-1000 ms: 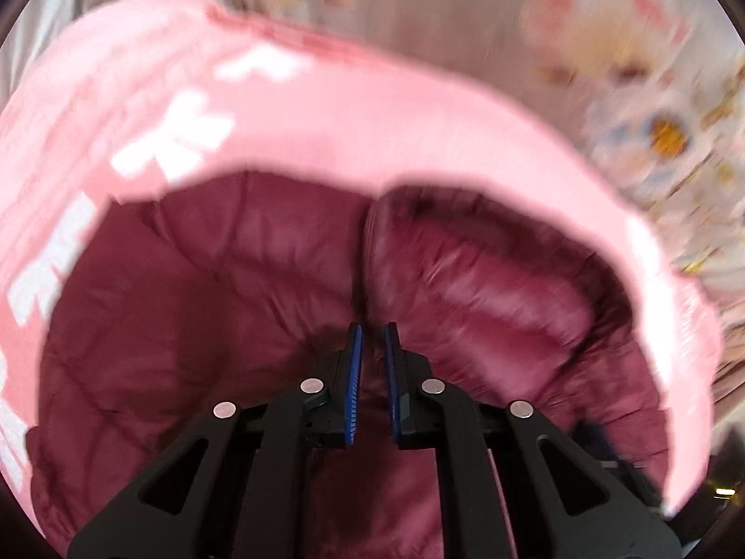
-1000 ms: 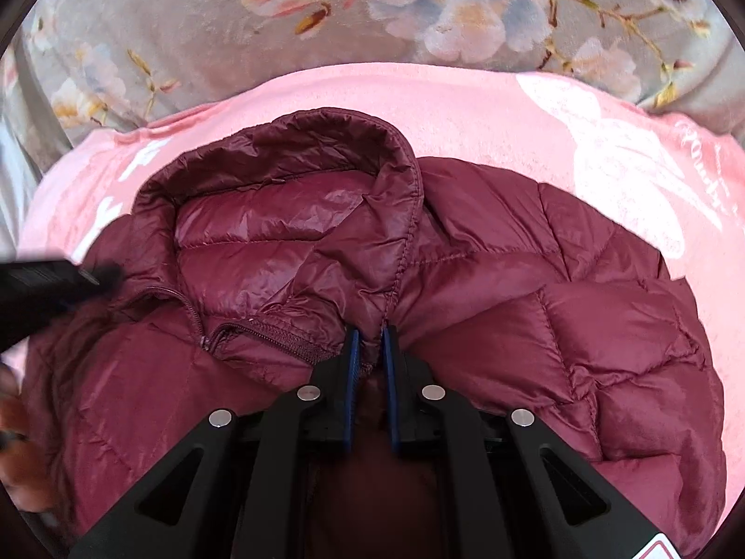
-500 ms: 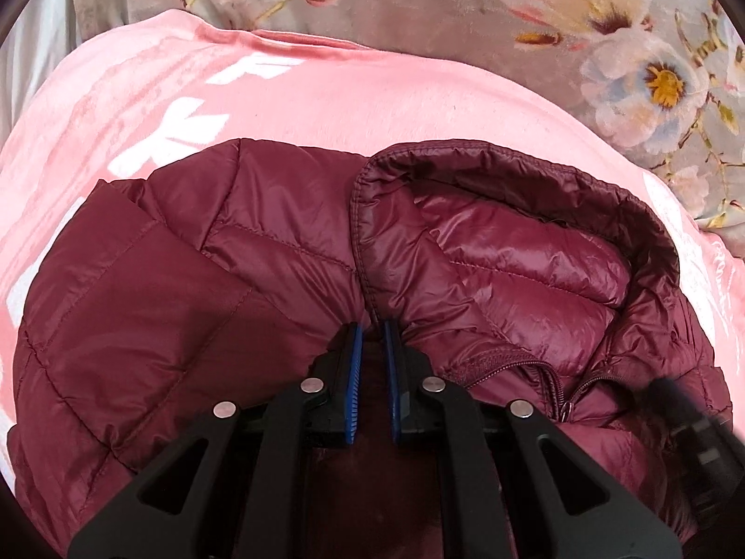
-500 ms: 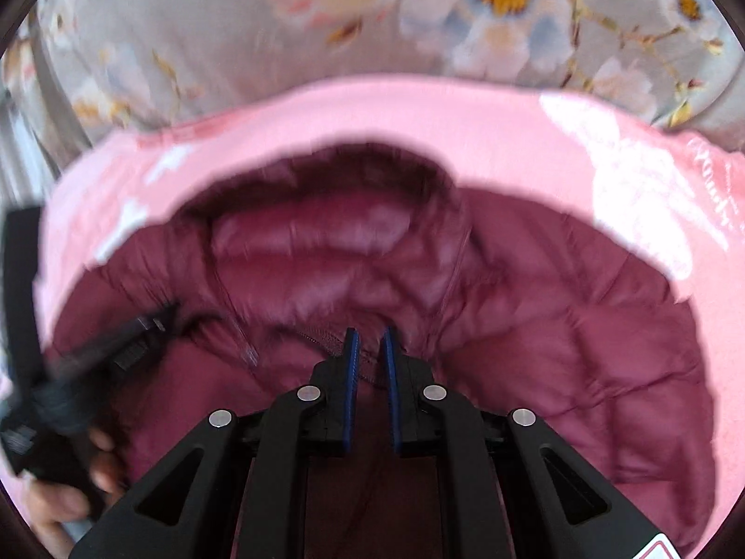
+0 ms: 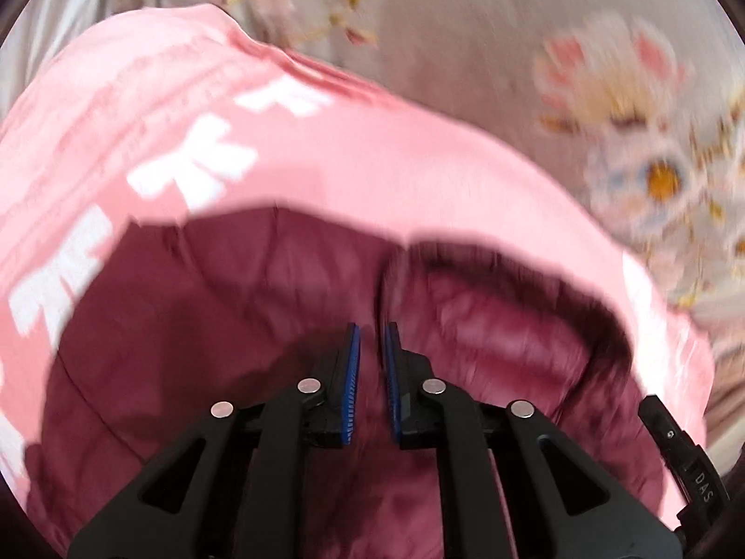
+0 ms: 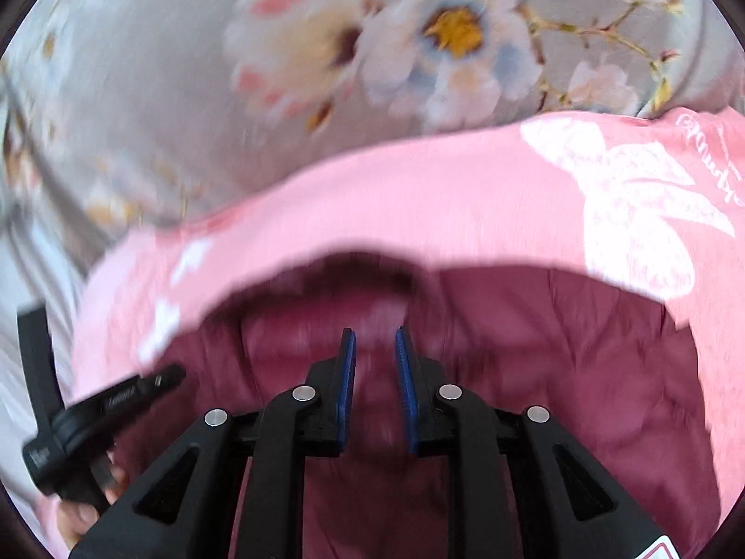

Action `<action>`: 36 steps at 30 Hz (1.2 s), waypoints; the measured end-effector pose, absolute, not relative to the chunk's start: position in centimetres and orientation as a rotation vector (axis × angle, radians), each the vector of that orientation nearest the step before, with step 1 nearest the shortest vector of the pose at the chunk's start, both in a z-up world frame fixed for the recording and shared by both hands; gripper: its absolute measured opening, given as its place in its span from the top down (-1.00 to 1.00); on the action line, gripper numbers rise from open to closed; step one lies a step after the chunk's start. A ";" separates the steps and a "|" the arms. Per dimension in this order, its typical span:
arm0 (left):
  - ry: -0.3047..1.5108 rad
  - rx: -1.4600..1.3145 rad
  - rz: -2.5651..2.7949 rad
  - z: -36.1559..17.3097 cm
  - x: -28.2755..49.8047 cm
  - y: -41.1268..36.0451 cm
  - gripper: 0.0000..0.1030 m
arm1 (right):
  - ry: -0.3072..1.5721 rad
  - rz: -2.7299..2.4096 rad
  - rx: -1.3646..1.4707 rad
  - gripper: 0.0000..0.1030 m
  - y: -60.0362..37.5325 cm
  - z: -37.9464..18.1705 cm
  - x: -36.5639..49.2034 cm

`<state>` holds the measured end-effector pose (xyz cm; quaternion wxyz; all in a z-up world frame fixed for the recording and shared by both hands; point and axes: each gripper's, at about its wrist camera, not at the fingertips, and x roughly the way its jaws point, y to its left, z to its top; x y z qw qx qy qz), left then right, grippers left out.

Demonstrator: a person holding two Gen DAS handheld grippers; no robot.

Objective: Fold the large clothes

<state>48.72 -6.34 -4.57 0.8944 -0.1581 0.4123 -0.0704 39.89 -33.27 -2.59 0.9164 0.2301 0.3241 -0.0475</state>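
Maroon quilted nylon under both tools: a padded jacket point(image 5: 195, 326) spread on a pink cloth with white print point(image 5: 326, 158), itself on a grey floral sheet point(image 6: 139, 93). Collar point(image 6: 335, 289) toward the far edge, blurred in both views.

Left gripper point(image 5: 371, 340) angled steeply down over the jacket beside the collar seam, jaws parted by a narrow slot. Have just been easing apart, barely wider than half a second back. Only jacket fabric seen through the slot below; cannot tell whether any fold sits pinched there.

Right gripper point(image 6: 375, 344) also tilted down toward the collar, jaws at a plainly wider gap than a second ago, when almost closed on a fold at the collar's base. Have just been opening; pads not pressing on the fabric now.

Against the earlier right-wrist frames: collar lower and smaller in view, more pink cloth and floral sheet showing above. In the left view, sharp half a second back, now smeared by motion.

At lower left of the right-wrist view, the left tool's black body with fingers point(image 6: 84, 507) of the person's hand wrapped round it, over the jacket's near-left part.

Jacket edge well inside the pink cloth on the far side; pink margin broad all round the far arc, floral sheet open beyond.
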 end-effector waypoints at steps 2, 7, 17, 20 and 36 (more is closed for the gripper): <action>0.861 -0.379 -0.133 -3.5 50.5 -6.0 0.71 | 0.644 -0.100 0.539 0.62 -34.5 -2.0 41.4; 0.903 -0.497 -0.138 -3.3 54.3 -6.2 0.22 | 0.654 -0.089 0.696 0.19 -36.6 -3.1 44.6; 1.042 -0.316 -0.128 -7.0 55.7 -8.9 0.30 | 0.852 -0.104 0.384 0.58 -33.9 -6.4 45.4; 1.044 -0.213 -0.123 -8.0 55.0 -9.9 0.30 | 0.901 -0.116 0.345 0.64 -33.7 -7.7 45.1; 0.873 -0.073 -0.112 -9.3 52.5 -10.9 0.28 | 0.876 -0.175 0.309 0.62 -32.8 -7.8 45.4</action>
